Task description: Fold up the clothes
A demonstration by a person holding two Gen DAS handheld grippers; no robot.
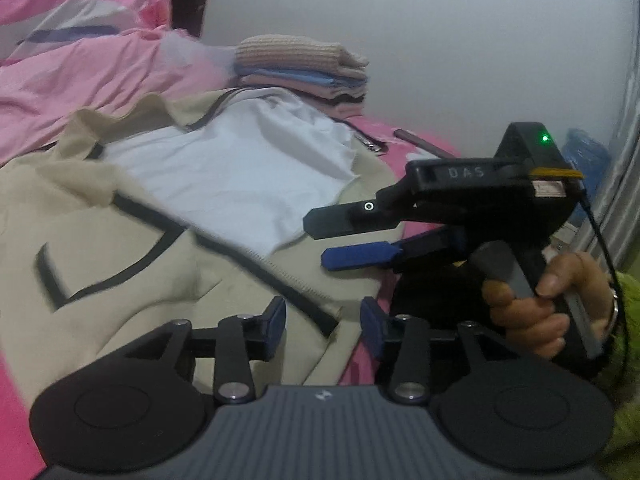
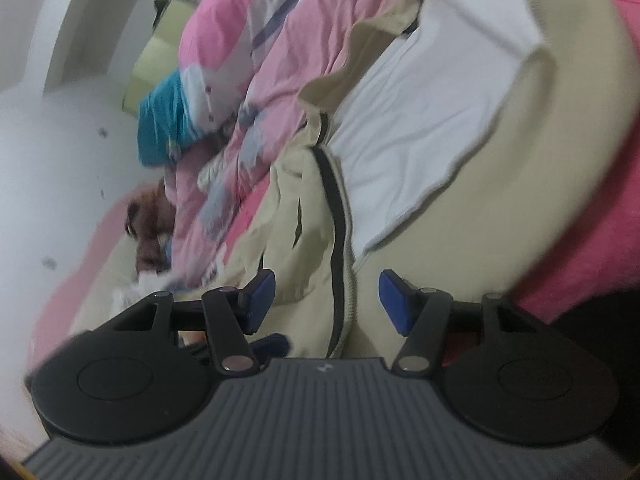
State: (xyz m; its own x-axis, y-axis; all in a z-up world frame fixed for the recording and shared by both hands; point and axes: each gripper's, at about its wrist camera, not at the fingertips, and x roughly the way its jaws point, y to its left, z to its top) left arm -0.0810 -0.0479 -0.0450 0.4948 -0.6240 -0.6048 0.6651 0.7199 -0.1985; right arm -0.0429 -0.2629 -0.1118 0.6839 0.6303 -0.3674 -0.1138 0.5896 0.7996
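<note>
Broadly, a pink bed (image 1: 420,148) carries everything, its bare cover showing only as a strip along the near edge, from about three to five o'clock of the jacket. Heaped pink bedding (image 1: 80,80) closes the side at ten o'clock, leaving no free room there. A beige jacket (image 1: 132,280) with dark zip trim lies spread across the middle, its hem reaching the bed's near edge, and a white shirt (image 1: 224,176) lies on top of it, well inside the jacket's outline. At twelve o'clock, a stack of folded clothes (image 1: 304,72) sits past the collar, near the pale wall.

Over the jacket's hem at six o'clock, the left gripper (image 1: 323,330) stands partly open with nothing pinched. At three o'clock the right gripper (image 1: 352,236), held by a hand (image 1: 548,304), hangs over the jacket's right edge, its blue fingers moderately parted and empty; its own view shows the zip between them.
</note>
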